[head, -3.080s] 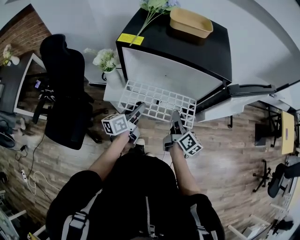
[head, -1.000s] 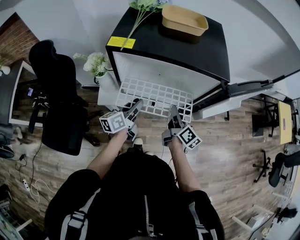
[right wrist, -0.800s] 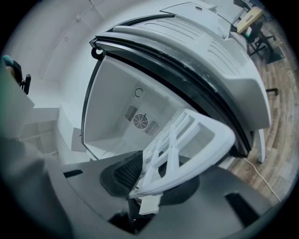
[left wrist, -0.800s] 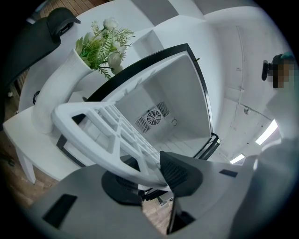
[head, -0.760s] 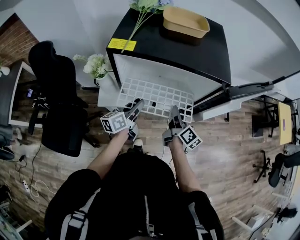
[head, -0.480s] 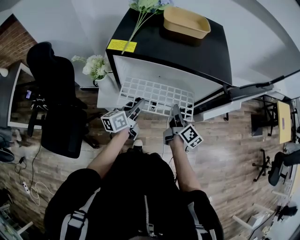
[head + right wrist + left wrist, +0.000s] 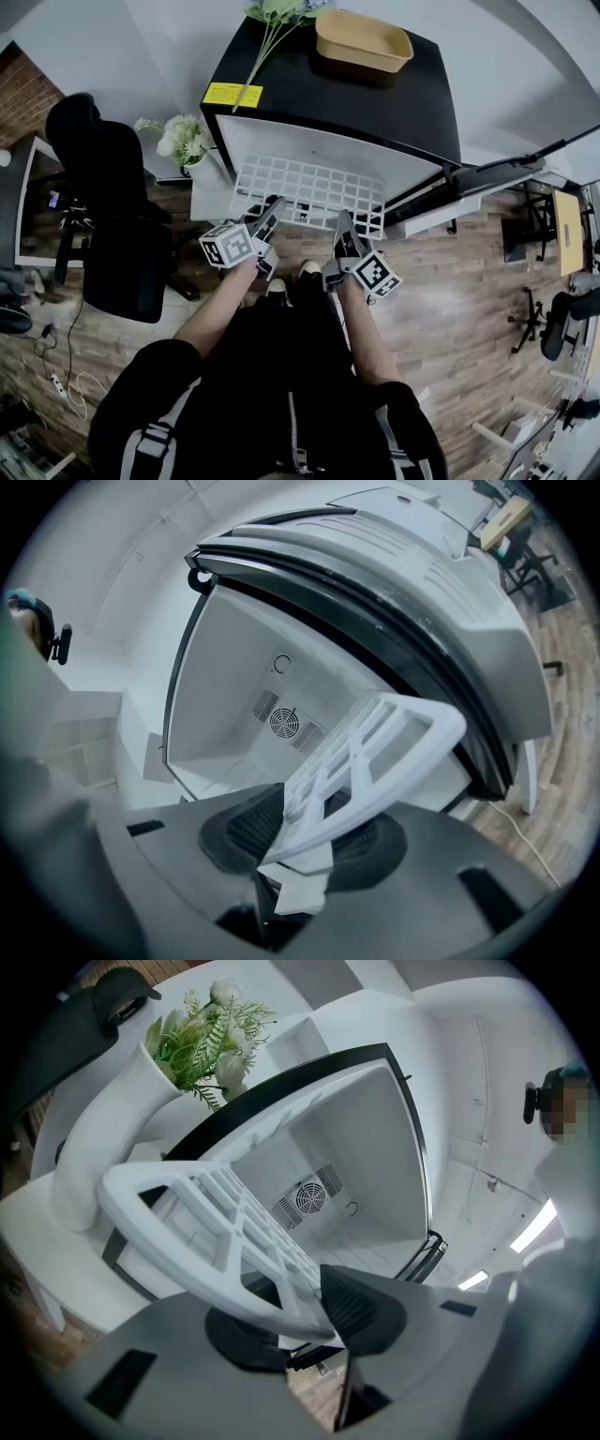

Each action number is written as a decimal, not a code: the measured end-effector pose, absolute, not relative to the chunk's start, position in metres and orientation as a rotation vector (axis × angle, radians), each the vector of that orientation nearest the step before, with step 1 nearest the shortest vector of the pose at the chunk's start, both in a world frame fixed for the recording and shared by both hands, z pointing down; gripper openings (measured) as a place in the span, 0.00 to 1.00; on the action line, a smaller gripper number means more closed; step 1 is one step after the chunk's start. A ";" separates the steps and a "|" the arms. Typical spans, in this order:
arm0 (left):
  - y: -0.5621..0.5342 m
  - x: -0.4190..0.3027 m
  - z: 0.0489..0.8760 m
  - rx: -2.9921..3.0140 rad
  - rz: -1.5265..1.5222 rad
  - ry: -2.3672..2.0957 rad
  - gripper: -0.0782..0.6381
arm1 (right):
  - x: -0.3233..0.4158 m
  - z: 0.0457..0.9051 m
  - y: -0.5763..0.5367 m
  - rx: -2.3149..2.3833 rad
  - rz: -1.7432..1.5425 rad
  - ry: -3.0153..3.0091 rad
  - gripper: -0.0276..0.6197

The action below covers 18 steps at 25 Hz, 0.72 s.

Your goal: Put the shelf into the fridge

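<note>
A white grid shelf hangs level at the mouth of the open black fridge, its far edge at the white cavity. My left gripper is shut on the shelf's near left edge. In the left gripper view the shelf runs from the left gripper toward the fridge interior with its rear fan. My right gripper holds the near right edge. In the right gripper view the shelf lies between the pads of the right gripper, whose jaws are opening.
The fridge door stands open to the right. A yellow tray and flower stems lie on the fridge top. A white vase of flowers and a black chair stand to the left. The floor is wood.
Both grippers and the shelf have edged forward, so the shelf's far edge sits closer into the fridge opening. The person's feet now show below the shelf.
</note>
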<state>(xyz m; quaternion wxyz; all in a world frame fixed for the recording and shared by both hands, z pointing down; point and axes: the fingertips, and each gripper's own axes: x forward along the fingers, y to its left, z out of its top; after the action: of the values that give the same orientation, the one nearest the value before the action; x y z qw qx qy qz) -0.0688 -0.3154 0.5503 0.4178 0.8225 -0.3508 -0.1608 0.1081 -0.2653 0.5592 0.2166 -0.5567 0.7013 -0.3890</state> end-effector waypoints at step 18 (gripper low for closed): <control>-0.343 -0.063 0.553 2.059 -0.431 -0.897 0.28 | 0.114 0.558 -0.291 -1.548 -1.069 1.909 0.23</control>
<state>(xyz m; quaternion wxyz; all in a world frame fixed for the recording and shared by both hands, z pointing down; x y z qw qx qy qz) -0.0634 -0.3435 0.5527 0.4144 0.8194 -0.3570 -0.1714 0.1144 -0.2914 0.5581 0.2286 -0.5623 0.6934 -0.3882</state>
